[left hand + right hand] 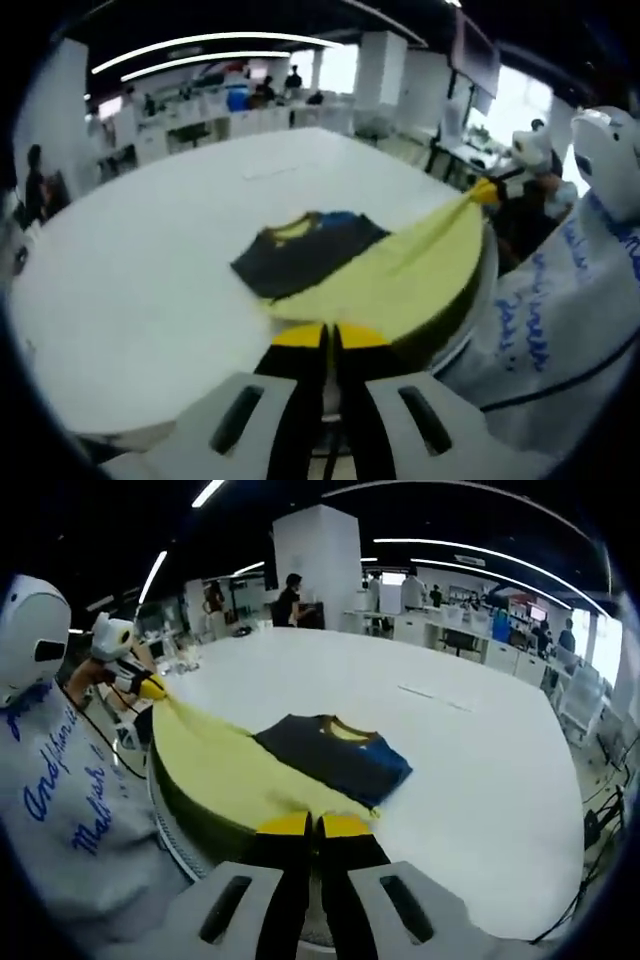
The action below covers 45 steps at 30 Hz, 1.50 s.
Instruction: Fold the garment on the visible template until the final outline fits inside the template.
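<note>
Both grippers, left [330, 335] & right [314, 825], were clamped on garment [390, 265] hem, lifted off table [150, 250]. Upper part lay flat; fold seemed midway, template not discernible.

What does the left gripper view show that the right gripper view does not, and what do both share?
Left gripper view: the right gripper from outside, pinching a yellow corner of the garment, and a bright window. Right gripper view: the left gripper pinching another yellow corner, and a white pillar. Both: the garment's dark part lying on the white table, closed fingers gripping its yellow edge, and a sleeve with blue writing.
</note>
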{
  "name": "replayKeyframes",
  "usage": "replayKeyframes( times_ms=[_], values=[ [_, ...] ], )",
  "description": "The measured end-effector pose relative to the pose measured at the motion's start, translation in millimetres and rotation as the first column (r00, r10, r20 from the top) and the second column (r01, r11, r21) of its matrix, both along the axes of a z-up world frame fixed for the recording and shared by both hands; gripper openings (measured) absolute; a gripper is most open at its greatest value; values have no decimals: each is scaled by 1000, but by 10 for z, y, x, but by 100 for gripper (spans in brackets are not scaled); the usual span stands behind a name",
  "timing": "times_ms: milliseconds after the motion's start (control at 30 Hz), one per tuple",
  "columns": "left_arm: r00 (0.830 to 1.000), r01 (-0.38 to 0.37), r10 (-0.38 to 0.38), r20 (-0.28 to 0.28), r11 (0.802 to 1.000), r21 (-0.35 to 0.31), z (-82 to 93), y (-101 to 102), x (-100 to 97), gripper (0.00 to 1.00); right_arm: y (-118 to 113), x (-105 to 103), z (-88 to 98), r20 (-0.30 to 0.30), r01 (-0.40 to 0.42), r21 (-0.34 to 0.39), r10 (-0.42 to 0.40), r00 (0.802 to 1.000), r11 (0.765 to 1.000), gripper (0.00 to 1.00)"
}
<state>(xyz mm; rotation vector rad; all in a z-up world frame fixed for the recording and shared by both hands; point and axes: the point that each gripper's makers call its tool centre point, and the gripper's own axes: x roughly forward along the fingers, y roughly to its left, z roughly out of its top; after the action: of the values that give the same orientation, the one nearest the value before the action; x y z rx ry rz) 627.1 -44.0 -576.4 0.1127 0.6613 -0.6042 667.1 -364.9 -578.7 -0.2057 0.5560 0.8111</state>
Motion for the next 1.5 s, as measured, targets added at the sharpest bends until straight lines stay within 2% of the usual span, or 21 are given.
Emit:
replayKeyframes(
  times_ms=[100, 267, 400, 500, 533, 633, 700, 833, 1000, 1067, 1233, 1433, 1500],
  values=[
    [1000, -3, 2, 16, 999, 36, 34, 19, -10, 0, 12, -19, 59, 10, 2, 19, -3, 1000, 1000, 3],
    [1000, 12, -12, 10, 1000, 20, 87, -9, -50, 0, 30, -44, 124, 19, -11, 26, 10, 1000, 1000, 3],
    [1000, -9, 9, 21, 1000, 28, 70, 59, 19, 0, 23, 1, 122, 25, -14, 22, 14, 1000, 1000, 3],
    [999, -34, 34, 11, 999, 34, -14, 136, 108, 0, 22, 75, 69, 17, -7, 23, 7, 1000, 1000, 3],
    [998, -55, 55, -7, 998, 41, -89, 190, 171, 0, 25, 125, 26, 13, -6, 20, 6, 1000, 1000, 3],
    [996, -84, 84, -2, 995, 54, -171, 232, 314, 0, 50, 210, -44, 4, -1, 19, 1, 1000, 1000, 3],
    [994, -110, 107, 33, 991, 79, -221, 243, 420, 0, 63, 268, -85, 3, 4, 26, -4, 1000, 1000, 3],
    [991, -131, 129, 23, 988, 80, -349, 254, 519, 0, 98, 409, -163, 9, 22, 45, -23, 1000, 999, 3],
    [989, -146, 145, 20, 986, 76, -397, 273, 645, 0, 105, 561, -279, 2, 29, 43, -29, 1000, 999, 3],
    [990, -142, 140, 34, 986, 84, -415, 270, 698, 0, 90, 612, -321, -1, 38, 39, -38, 999, 999, 3],
    [990, -134, 131, 54, 989, 61, -436, 259, 867, 0, 71, 787, -432, -9, 49, 42, -48, 999, 998, 3],
    [988, -135, 133, 78, 991, 22, -442, 283, 1182, 0, 51, 1121, -493, 55, 64, 21, -65, 996, 998, 3],
    [986, -141, 140, 87, 990, 7, -454, 299, 1312, 0, 45, 1212, -523, 53, 72, 33, -74, 996, 997, 3]
  ],
)
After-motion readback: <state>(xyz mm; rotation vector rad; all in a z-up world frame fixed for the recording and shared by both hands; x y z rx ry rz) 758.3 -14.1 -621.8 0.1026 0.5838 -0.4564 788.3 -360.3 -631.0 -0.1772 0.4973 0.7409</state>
